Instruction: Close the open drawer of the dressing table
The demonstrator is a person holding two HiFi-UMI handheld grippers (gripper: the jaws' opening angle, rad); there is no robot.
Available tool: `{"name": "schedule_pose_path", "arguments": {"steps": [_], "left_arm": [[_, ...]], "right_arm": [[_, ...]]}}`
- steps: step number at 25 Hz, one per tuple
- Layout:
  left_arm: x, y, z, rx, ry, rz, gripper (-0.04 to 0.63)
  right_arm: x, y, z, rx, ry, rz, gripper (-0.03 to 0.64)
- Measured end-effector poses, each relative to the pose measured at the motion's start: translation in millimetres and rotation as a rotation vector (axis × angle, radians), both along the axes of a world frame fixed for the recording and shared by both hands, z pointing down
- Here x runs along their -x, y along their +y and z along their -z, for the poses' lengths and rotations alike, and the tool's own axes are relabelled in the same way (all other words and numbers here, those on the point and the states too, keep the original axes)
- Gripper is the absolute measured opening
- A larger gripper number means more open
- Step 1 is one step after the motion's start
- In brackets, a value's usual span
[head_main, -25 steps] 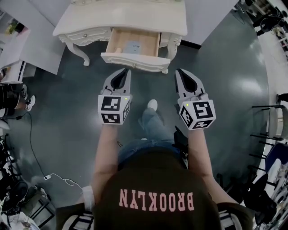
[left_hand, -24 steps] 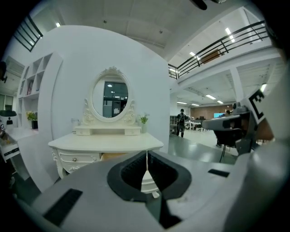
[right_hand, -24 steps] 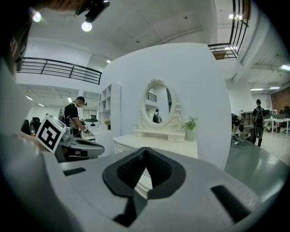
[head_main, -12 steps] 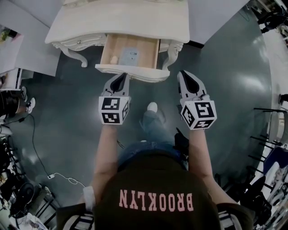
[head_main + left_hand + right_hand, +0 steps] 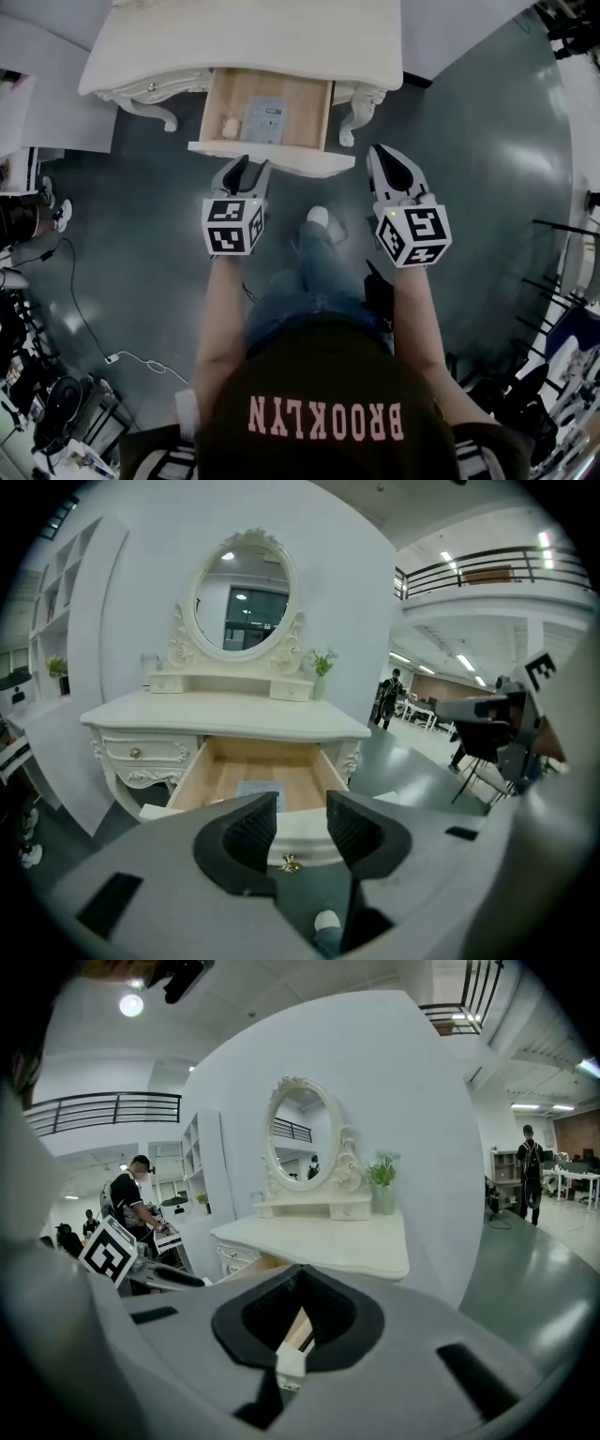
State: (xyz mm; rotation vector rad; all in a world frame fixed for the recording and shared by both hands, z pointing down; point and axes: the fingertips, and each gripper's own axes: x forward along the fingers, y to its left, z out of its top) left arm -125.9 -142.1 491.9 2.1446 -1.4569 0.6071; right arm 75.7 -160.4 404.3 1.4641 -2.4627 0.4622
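Note:
The white dressing table stands at the top of the head view with its wooden drawer pulled out. In the drawer lie a pale card and a small light object. My left gripper hovers just short of the white drawer front. Its jaws are opening, and nothing is between them. In the left gripper view the left gripper frames the brass knob from a distance. My right gripper is shut and empty, off the drawer's right corner. In the right gripper view the right gripper points at the table top.
An oval mirror and a small plant stand on the table. The person's shoe is on the grey floor below the drawer. A cable and dark equipment lie left; black chairs stand right.
Both grippers have moved forward and down towards the drawer front. The left jaws, shut before, now stand apart. The drawer has not moved.

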Motion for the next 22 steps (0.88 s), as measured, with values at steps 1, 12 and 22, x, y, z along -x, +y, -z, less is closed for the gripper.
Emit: {"name": "schedule_pose_path", "arguments": {"steps": [1,12,22], "left_arm": [[1,-1,-4,0.010,-0.004,0.003,0.146],[5,9,-51,0.137,-0.037,0.004,0.146],[0,22,-97,0.234,-0.076,-0.034,0.146]], "right_arm": [[0,-3,-2,0.004,0.000,0.002,-0.005],[-8,-11,-27,0.072,0.000,-0.008,-0.005],[-13,5,-60,0.155,0.022,-0.033,-0.005]]}}
